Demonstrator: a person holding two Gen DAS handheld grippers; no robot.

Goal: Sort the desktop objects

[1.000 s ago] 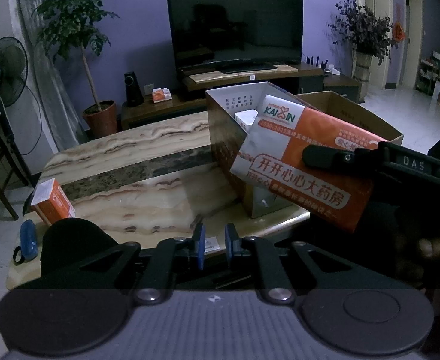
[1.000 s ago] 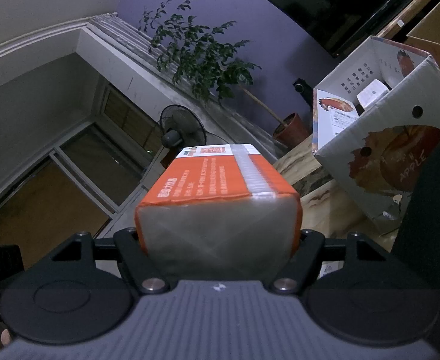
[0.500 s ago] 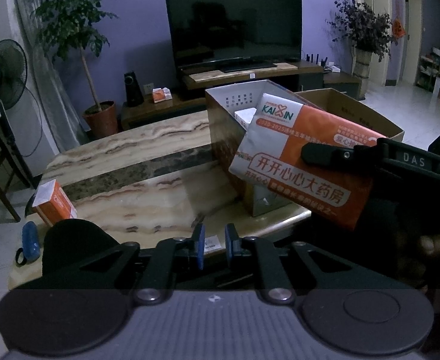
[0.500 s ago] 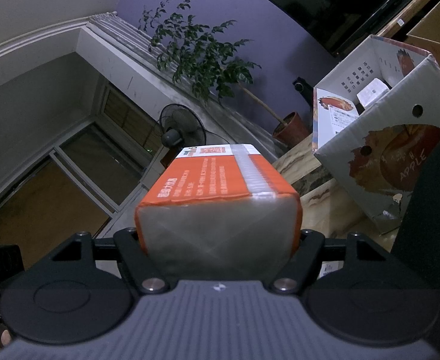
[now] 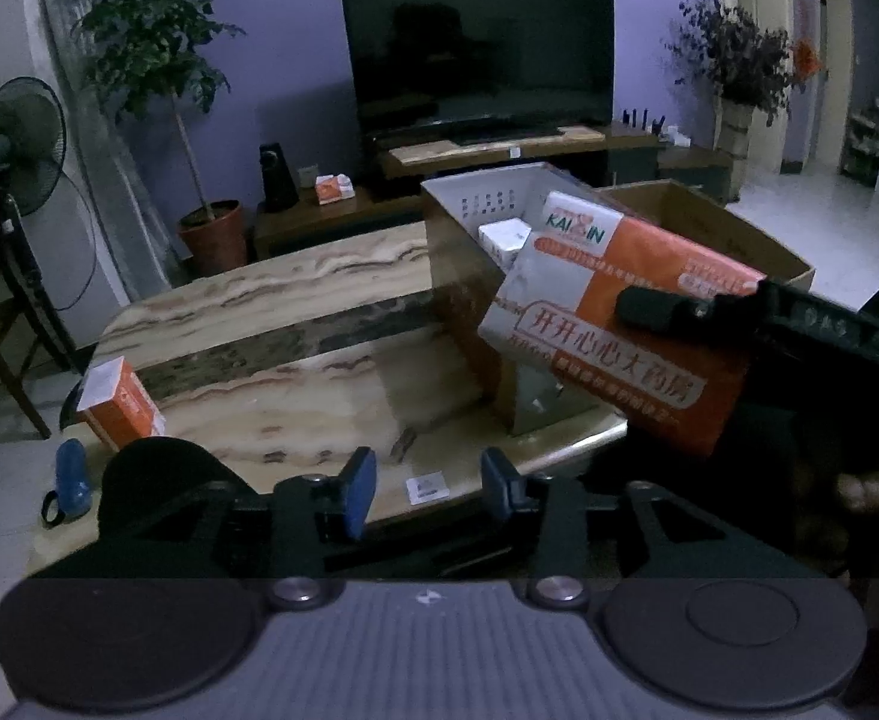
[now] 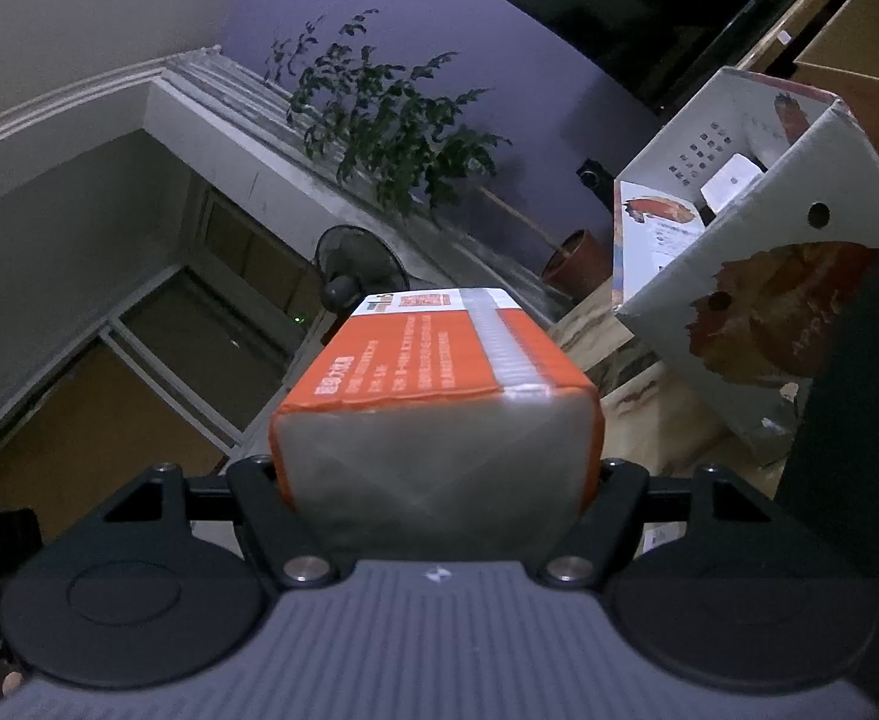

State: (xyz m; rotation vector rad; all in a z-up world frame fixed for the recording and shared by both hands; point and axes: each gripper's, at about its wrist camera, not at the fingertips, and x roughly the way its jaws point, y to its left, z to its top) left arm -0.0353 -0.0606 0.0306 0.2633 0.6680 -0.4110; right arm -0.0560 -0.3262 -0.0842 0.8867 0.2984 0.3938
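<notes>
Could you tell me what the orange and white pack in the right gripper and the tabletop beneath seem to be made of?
Orange and white pack: apparently soft tissue paper in glossy plastic film; the end shows folded, translucent wrap seams.

Tabletop: looks like polished marble or a marble-look slab; wavy cream and brown veins with a sheen. Real stone or veneer cannot be told.

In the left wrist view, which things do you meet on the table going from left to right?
Blue object → small orange box → white carton → brown cardboard box.
</notes>
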